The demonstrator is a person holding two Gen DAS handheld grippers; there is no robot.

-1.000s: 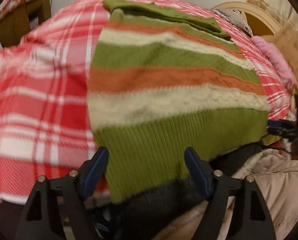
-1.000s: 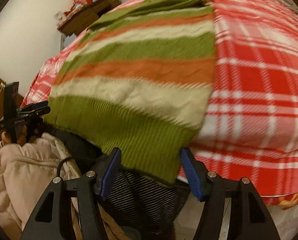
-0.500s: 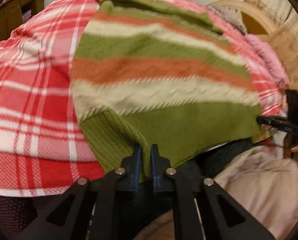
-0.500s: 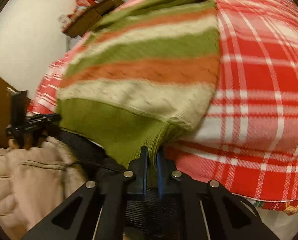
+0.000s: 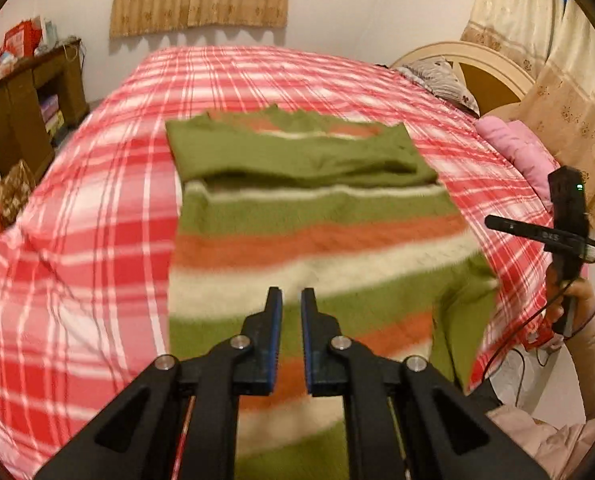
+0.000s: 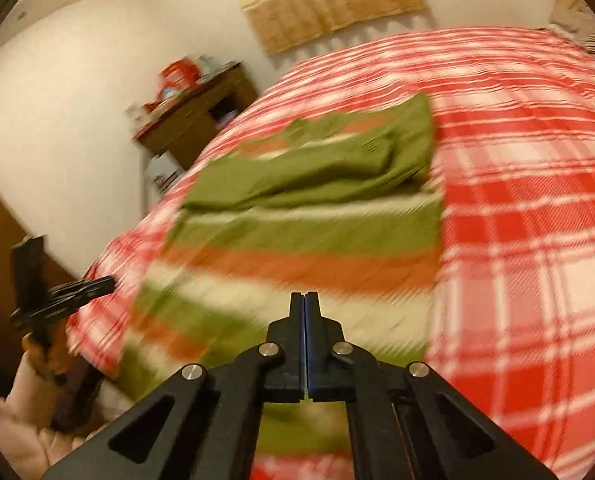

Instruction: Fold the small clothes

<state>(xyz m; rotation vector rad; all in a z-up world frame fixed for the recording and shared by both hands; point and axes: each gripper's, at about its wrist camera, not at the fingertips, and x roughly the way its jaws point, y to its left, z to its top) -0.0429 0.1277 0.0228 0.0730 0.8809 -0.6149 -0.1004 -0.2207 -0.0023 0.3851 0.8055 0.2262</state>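
Note:
A green, orange and cream striped sweater (image 5: 317, 240) lies flat on the red plaid bed (image 5: 97, 220), its green sleeves (image 5: 297, 156) folded across the chest. My left gripper (image 5: 291, 294) is shut on the left part of the hem and holds it up over the body. In the right wrist view the sweater (image 6: 317, 236) is blurred. My right gripper (image 6: 304, 298) is closing tight on the right part of the hem, jaws pressed together. The lifted near part hangs below both. Each view shows the other gripper at the side: the right gripper (image 5: 493, 222), the left gripper (image 6: 105, 282).
A wooden desk (image 5: 21, 108) with clutter stands left of the bed (image 6: 537, 240). A pink cloth (image 5: 517, 148) and a patterned pillow (image 5: 441, 76) lie by the arched headboard (image 5: 493, 64). A person's hand (image 5: 577, 300) and a beige padded jacket (image 6: 9, 420) are near the bed's front edge.
Both grippers went from open around the hem to shut on it. They then rose and moved forward over the sweater, carrying the hem toward the folded sleeves.

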